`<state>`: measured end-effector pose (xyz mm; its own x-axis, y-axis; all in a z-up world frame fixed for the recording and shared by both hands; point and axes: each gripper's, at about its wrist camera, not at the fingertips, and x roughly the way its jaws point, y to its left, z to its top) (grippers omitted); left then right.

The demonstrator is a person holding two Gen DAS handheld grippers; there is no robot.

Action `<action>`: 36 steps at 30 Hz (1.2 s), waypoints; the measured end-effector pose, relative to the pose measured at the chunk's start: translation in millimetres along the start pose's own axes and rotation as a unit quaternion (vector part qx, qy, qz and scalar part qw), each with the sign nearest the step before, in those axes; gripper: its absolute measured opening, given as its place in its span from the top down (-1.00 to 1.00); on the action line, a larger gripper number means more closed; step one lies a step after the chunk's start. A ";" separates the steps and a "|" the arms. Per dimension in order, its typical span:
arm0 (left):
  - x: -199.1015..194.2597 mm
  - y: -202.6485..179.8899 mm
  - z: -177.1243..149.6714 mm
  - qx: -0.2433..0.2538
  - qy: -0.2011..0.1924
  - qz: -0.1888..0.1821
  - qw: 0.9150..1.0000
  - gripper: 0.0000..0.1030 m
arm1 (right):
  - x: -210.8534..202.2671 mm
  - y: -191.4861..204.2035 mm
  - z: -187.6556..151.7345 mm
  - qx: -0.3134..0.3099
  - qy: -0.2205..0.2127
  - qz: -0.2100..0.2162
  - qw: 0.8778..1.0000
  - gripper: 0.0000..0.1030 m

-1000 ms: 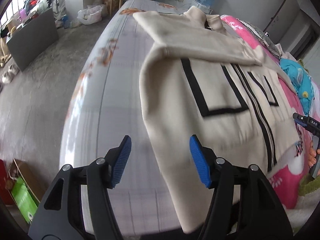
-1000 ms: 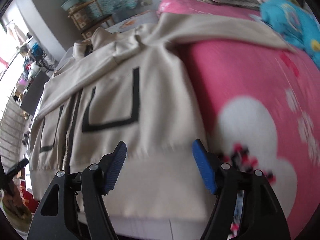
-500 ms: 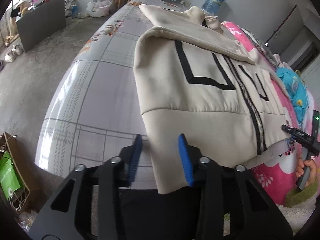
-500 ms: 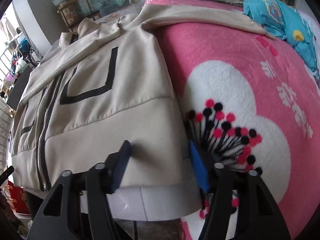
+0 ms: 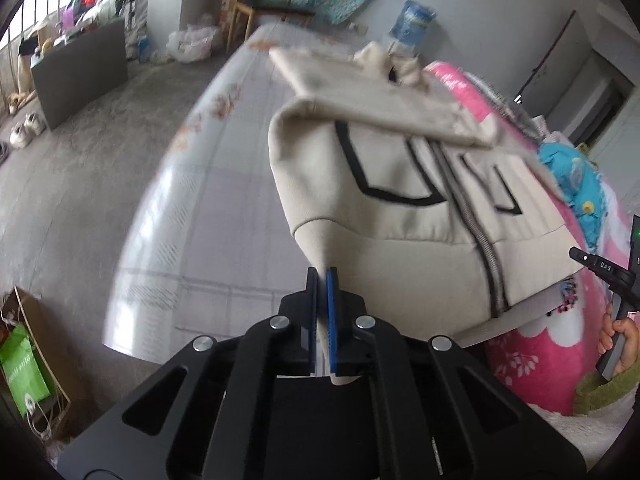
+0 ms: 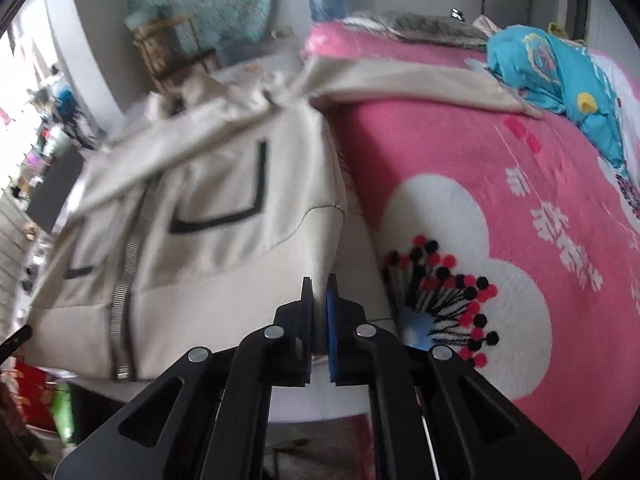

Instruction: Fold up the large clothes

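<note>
1. Left gripper (image 5: pixel 321 276) angled downward, jaws clamped on the jacket (image 5: pixel 400 216) hem corner.
2. Right gripper (image 6: pixel 319 285) angled downward, pinching the opposite hem corner.
3. Jacket: beige, black-trimmed, zipped, lying across grey bed sheet (image 5: pixel 208 200) and pink blanket (image 6: pixel 500 200), hem lifted, sleeve folded over chest.

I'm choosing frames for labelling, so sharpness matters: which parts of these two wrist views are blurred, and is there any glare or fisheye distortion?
Left wrist view: the beige jacket is smeared, worst at its far sleeve; the left gripper is sharp; glare whitens the grey bedsheet; the bed edge bows. Right wrist view: the jacket's left half is blurred, the pink blanket clearer; the right gripper is crisp.
</note>
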<state>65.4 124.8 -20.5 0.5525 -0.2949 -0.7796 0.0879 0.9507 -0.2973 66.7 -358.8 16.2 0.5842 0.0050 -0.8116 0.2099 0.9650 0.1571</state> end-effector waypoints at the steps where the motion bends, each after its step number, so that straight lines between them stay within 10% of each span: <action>1: -5.9 2.1 3.9 0.001 -0.004 0.002 1.000 0.93 | -8.2 3.7 -1.4 0.000 -0.001 0.012 1.000 0.89; 13: 21.4 30.6 -8.5 0.005 0.080 0.053 0.995 0.85 | 21.0 -17.7 -48.8 0.037 0.089 0.000 0.995 0.85; 20: -16.0 33.5 7.5 0.016 0.026 0.068 0.997 0.43 | -7.2 -0.5 -17.7 -0.012 0.040 -0.023 0.999 0.29; 29: 30.8 -31.4 49.0 0.084 0.026 0.038 0.995 0.16 | 45.8 63.5 14.2 -0.088 0.047 0.027 0.995 -0.10; 36: 98.4 -99.9 31.3 0.197 0.068 0.060 0.976 -0.09 | 92.1 81.3 -1.7 -0.129 0.090 -0.003 0.988 -0.16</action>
<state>136.9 3.9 -50.3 0.4664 -0.1632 -0.8694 0.3553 0.9346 0.0151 136.2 -279.4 -46.7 0.4302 0.0228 -0.9024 -0.0070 0.9997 0.0220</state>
